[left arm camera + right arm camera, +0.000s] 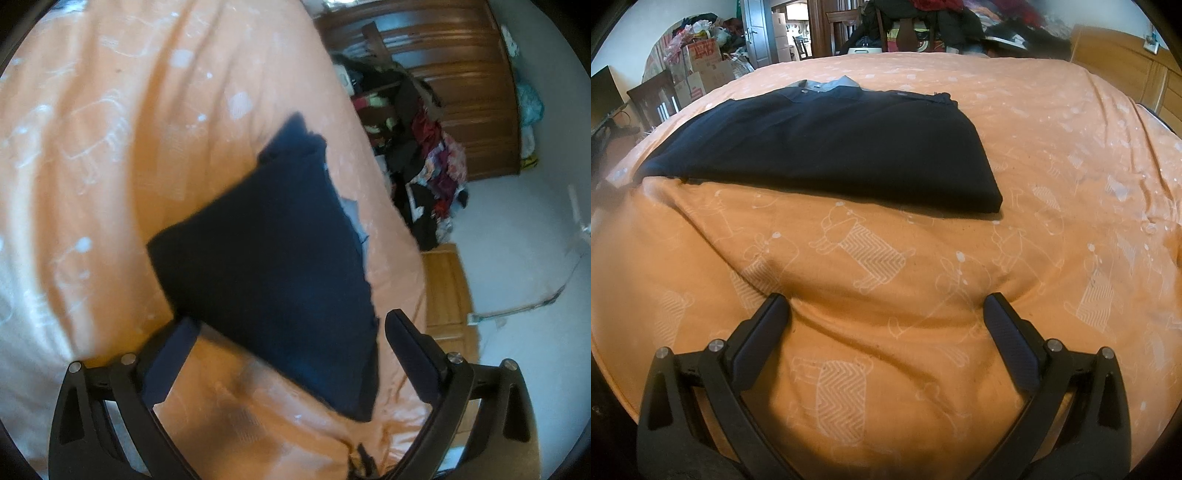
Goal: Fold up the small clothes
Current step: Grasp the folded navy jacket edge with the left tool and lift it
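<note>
A dark navy garment with a grey collar lies folded into a flat rectangle on the orange bedsheet. In the left wrist view the same navy garment fills the middle, blurred, with a grey edge showing at its right side. My left gripper hovers open above the garment's near corner, nothing held between its fingers. My right gripper is open too, low over bare sheet a short way in front of the garment's near edge, apart from it.
The bed's right edge drops to a pale floor, with a wooden bed frame and a pile of clothes before a wooden wardrobe. Cardboard boxes, chairs and a doorway stand beyond the bed.
</note>
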### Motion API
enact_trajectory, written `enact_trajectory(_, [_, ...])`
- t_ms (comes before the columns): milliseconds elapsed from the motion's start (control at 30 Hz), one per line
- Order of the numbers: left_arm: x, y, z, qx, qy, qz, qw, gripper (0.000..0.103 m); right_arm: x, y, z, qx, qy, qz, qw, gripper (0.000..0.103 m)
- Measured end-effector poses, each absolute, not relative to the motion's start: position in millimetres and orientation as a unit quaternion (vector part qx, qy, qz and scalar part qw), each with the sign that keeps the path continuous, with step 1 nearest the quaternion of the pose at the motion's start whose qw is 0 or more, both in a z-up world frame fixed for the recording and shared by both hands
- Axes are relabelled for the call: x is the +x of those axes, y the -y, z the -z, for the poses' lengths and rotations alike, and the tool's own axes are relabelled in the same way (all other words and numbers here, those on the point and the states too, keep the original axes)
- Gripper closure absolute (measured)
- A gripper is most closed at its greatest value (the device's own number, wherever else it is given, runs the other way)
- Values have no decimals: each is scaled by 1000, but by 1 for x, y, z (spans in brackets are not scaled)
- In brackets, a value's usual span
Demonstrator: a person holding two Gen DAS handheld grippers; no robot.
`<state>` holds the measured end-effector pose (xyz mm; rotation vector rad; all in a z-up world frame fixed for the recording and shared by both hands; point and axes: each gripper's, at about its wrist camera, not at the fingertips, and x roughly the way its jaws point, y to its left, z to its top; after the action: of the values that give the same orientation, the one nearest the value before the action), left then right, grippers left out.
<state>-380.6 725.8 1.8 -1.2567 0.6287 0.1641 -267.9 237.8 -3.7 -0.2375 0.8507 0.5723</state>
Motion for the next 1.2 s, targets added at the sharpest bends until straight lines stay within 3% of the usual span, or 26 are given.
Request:
enact_trajectory(167, [-364, -723, -4, -549, -283, -95, 781, 2, -268, -239, 2, -119, -406, -268, 866, 0])
enact_trajectory(200, [-360, -721, -7, -532, -281, -104, 792, 8, -267, -240, 0, -122, -410, -264, 865, 0])
enact_trajectory(267, [-352, -720, -7, -516, -280, -104, 803, 37, -267, -242, -7, -126, -427, -256, 858, 0])
enact_trajectory(300, [-351, -721, -4, -512, -283, -105, 804, 63, -267, -244, -11, -126, -434, -256, 855, 0])
enact_trajectory(367, [-346, -722, 1, -493, -296, -117, 810, 77, -272, -247, -28, -122, -434, -271, 850, 0])
enact_trajectory(600, [-334, -723, 5, -462, -289, -119, 830, 73, -250, -312, -107, -90, -407, -356, 836, 0])
enact_trajectory(733, [-324, -708, -16, -390, -293, -129, 863, 97, -203, -392, -135, -67, -417, -413, 807, 0])
enact_trajectory(800, [-318, -693, -32, -332, -295, -144, 884, 98, -179, -442, -143, -66, -425, -437, 790, 0])
enact_trajectory(1000, [-302, -641, -66, -164, -297, -152, 928, 98, -135, -606, -130, -100, -519, -512, 677, 0])
enact_trajectory(1200, [-280, -598, -71, -61, -306, -119, 943, 98, -133, -690, -89, -189, -586, -499, 610, 1])
